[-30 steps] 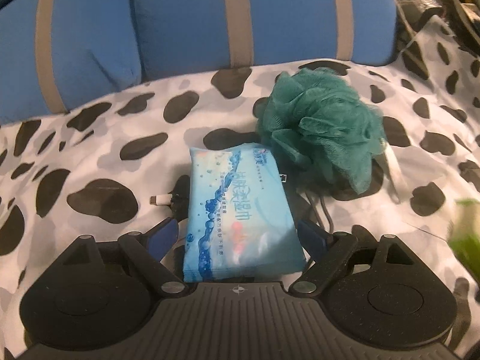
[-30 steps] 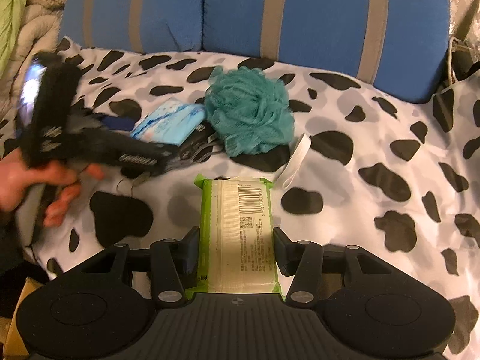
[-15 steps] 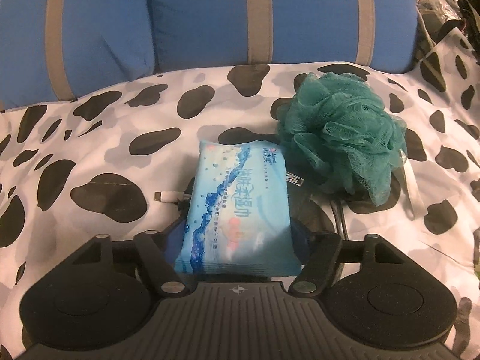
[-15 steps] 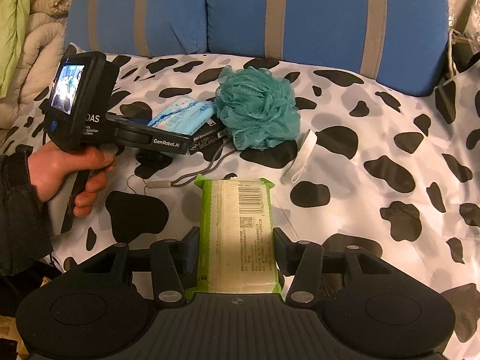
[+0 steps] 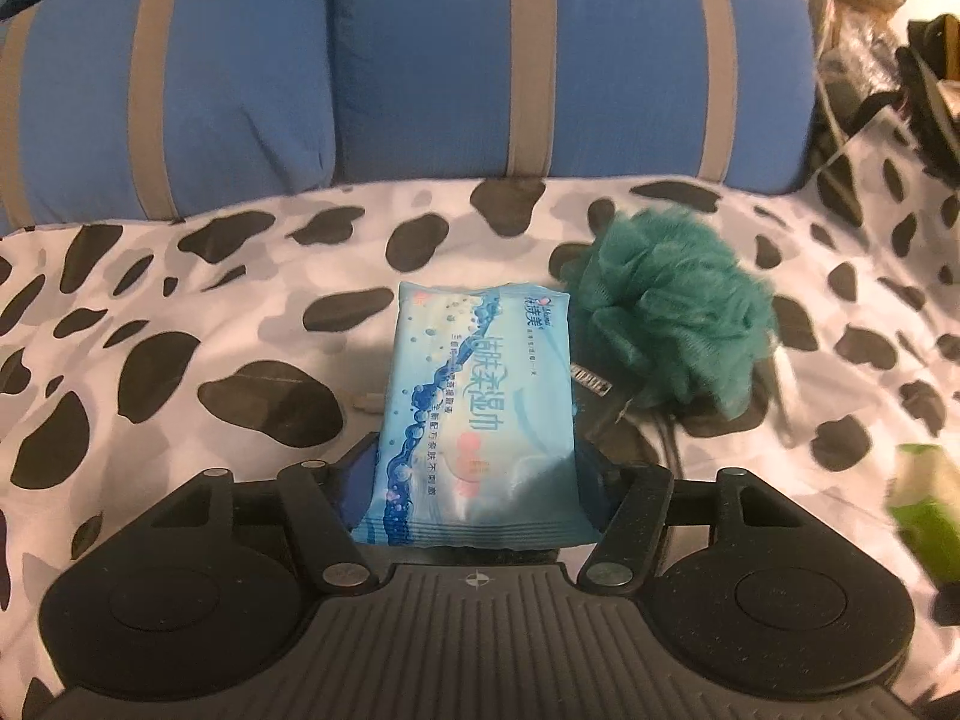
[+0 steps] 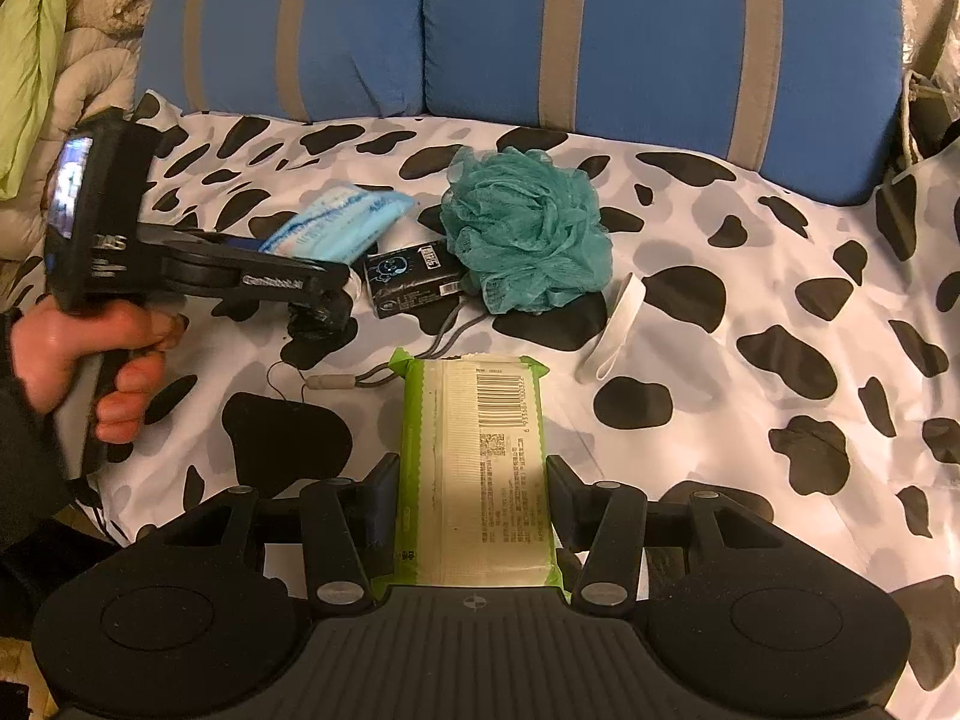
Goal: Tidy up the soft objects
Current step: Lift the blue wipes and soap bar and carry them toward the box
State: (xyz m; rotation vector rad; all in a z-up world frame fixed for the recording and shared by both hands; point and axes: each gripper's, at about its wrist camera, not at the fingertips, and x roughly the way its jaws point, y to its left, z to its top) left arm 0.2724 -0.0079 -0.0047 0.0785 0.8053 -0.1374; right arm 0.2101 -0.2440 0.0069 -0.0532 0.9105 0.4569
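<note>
- While the left gripper [image 5: 477,480] has just been closing its jaws, the blue wipes pack [image 5: 477,408] sits between them with the pads pressed on both long edges, lifted clear of the cow-print cover [image 5: 180,312]; in the right wrist view that pack [image 6: 342,222] shows at ten o'clock, tilted in the tool held by the person's hand [image 6: 90,354]
- To do this lift well, I judge the squeeze should stay gentle: the pack is a slack foil pouch, glossy and pillow-shaped, and a hard pinch would buckle it, while a loose one would let its slick film slide out
- Carrying it level and clear of the black box [image 6: 414,279] and the grey cord [image 6: 444,330] under it would avoid dragging them along
- At one o'clock of the blue pack lies the teal bath pouf [image 5: 672,318], a ruffled mesh ball, airy and springy, resting on the cover with its white loop [image 6: 621,324] trailing to its right
- Further right, the right gripper [image 6: 474,522] is part-way closed on the green wipes pack [image 6: 480,462], pads against both sides, barcode face up; it is a flat, crinkly rectangular pouch with crimped ends
- Behind everything, at twelve o'clock, stand blue cushions [image 6: 540,30] with grey stripes, plump and smooth
</note>
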